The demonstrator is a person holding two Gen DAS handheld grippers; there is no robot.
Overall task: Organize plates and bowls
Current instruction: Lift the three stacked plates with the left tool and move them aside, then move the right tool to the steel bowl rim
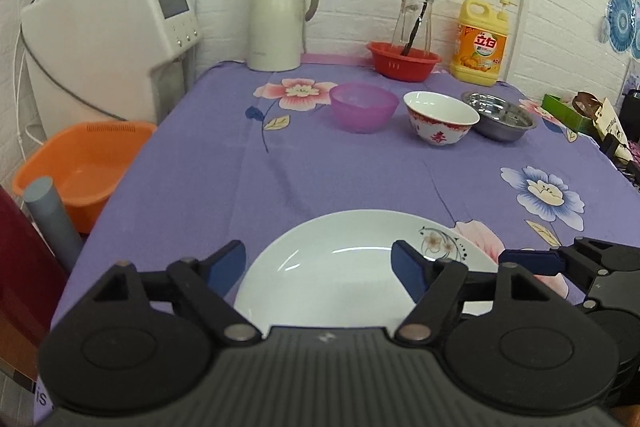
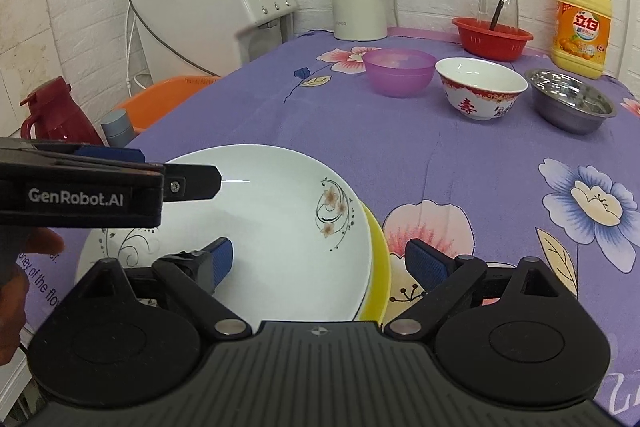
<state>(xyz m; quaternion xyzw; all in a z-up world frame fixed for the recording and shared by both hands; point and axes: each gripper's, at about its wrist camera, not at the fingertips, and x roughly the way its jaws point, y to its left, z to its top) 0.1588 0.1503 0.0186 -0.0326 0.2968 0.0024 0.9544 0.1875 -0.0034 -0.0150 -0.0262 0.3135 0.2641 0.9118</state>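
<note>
A white plate with a flower print lies on top of a stack at the near edge of the purple floral cloth; a yellow plate and another white printed plate show under it. My left gripper is open above the plate's near rim. My right gripper is open, its jaws either side of the stack's right rim. Further back stand a purple plastic bowl, a red-rimmed white porcelain bowl and a steel bowl.
At the back are a cream thermos jug, a red basket holding a glass jar, and a yellow detergent bottle. A water dispenser and an orange basin stand left of the table. A green box lies at the right edge.
</note>
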